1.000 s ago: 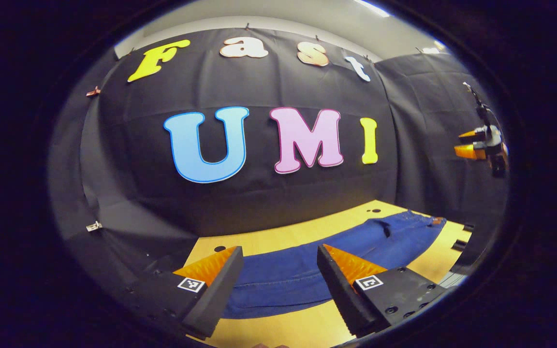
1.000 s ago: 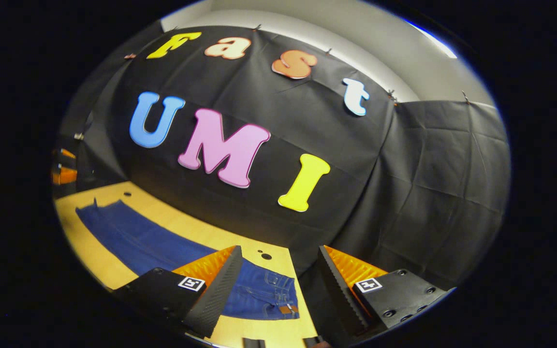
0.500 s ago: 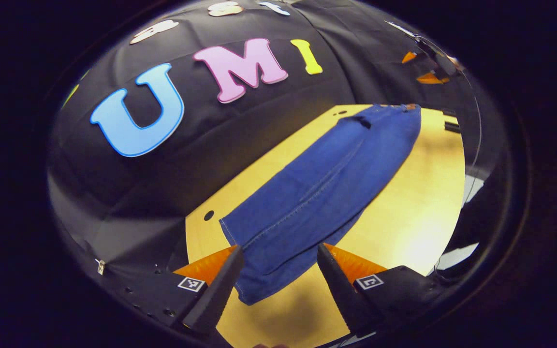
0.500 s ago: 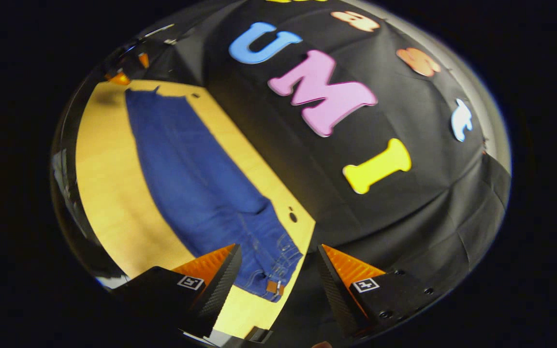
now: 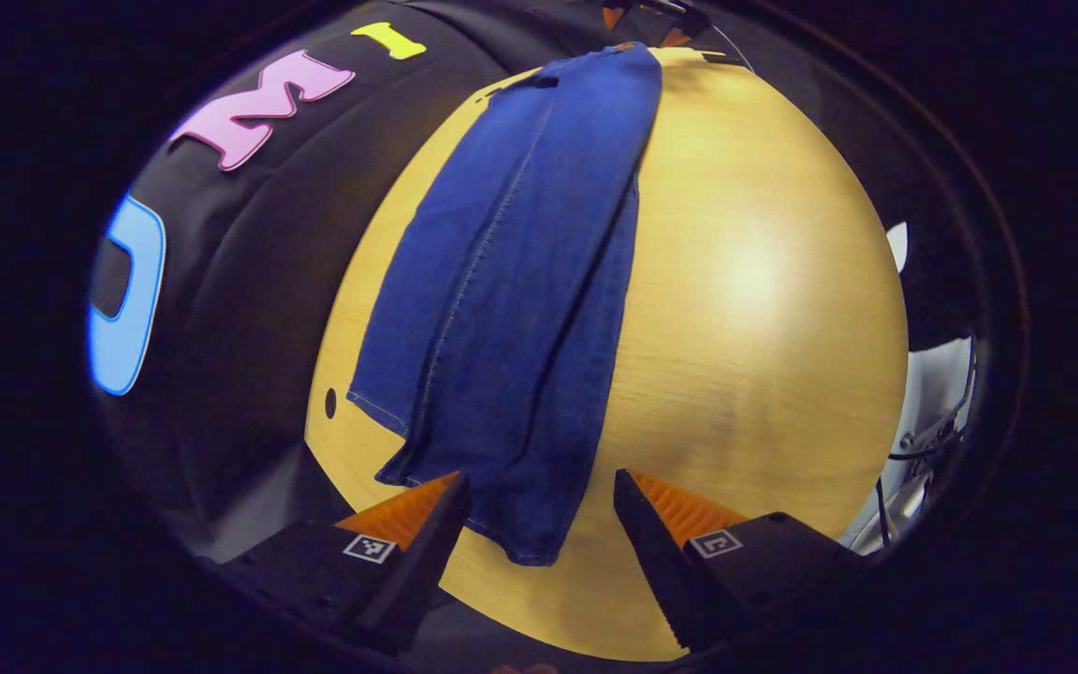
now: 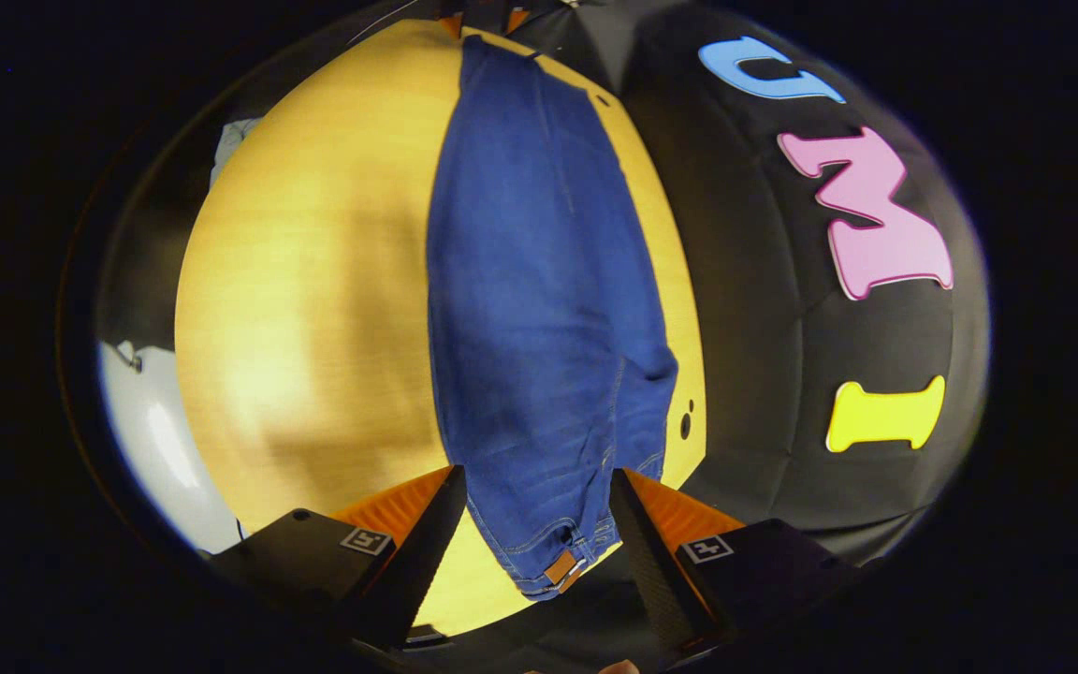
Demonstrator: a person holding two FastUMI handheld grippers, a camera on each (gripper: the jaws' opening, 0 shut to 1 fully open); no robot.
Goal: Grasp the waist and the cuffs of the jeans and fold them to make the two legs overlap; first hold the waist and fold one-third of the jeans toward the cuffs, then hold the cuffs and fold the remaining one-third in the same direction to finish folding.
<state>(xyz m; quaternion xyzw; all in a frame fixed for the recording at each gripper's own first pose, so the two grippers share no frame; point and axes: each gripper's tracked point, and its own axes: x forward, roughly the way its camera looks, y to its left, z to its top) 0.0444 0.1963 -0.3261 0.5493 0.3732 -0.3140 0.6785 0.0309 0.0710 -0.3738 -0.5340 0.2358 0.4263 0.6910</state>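
Item: one pair of blue jeans (image 5: 520, 281), laid out full length on a yellow wooden table (image 5: 764, 309), the legs already lying one over the other with the edges slightly offset. Cuffs (image 5: 511, 524): directly ahead of the left gripper (image 5: 539, 510), just below and between its two fingers, which stand wide apart and hold nothing. Waist (image 6: 553, 552): directly ahead of the right gripper (image 6: 534, 501), its band and small leather patch (image 6: 558, 565) lying between that tool's fingers, which are likewise spread wide and empty. Each tool looks down the garment toward its far end. Handling, as judged: denim is soft and limp but fairly heavy and thick, not fragile and not slippery; it will sag and drag if lifted by one point, and the doubled layers at waistband and hems will give a firm bite. Best hold, as judged: both layers of the waistband near its outer corner for the right tool, both stacked hems for the left tool, so that neither leg slides off the other. Status, as judged: approach only, no fabric touched, thirds not yet folded.
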